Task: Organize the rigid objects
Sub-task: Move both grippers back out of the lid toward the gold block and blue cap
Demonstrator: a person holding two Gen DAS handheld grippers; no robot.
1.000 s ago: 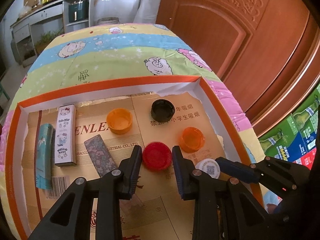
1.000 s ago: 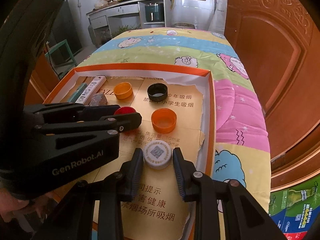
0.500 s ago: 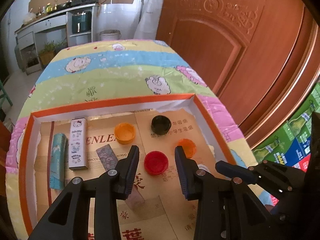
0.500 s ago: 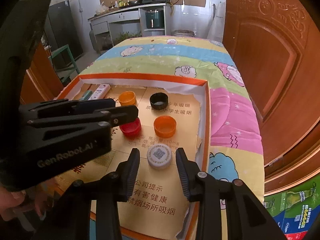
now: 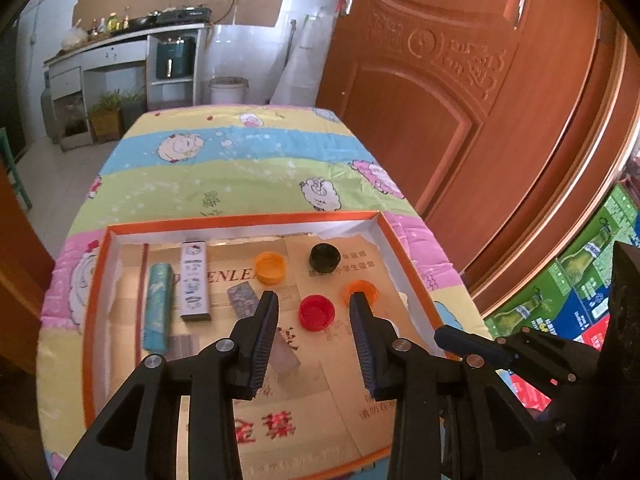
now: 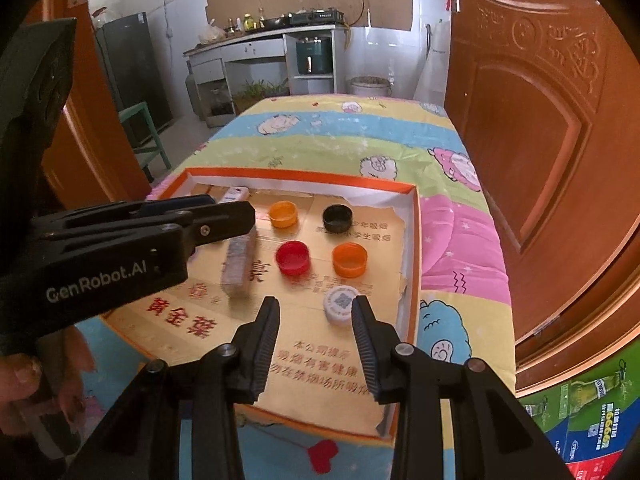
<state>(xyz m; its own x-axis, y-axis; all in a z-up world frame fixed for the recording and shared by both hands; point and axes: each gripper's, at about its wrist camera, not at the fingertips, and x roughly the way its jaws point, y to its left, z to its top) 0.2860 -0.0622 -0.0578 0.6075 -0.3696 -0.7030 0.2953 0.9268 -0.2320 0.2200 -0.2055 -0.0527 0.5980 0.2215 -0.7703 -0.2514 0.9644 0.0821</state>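
Inside the orange-rimmed tray (image 5: 404, 256), five caps sit apart: red cap (image 5: 317, 312), white cap (image 6: 340, 305), black cap (image 5: 325, 257). Above them, left gripper (image 5: 313, 310) and right gripper (image 6: 315, 314) both hang spread, holding nothing.
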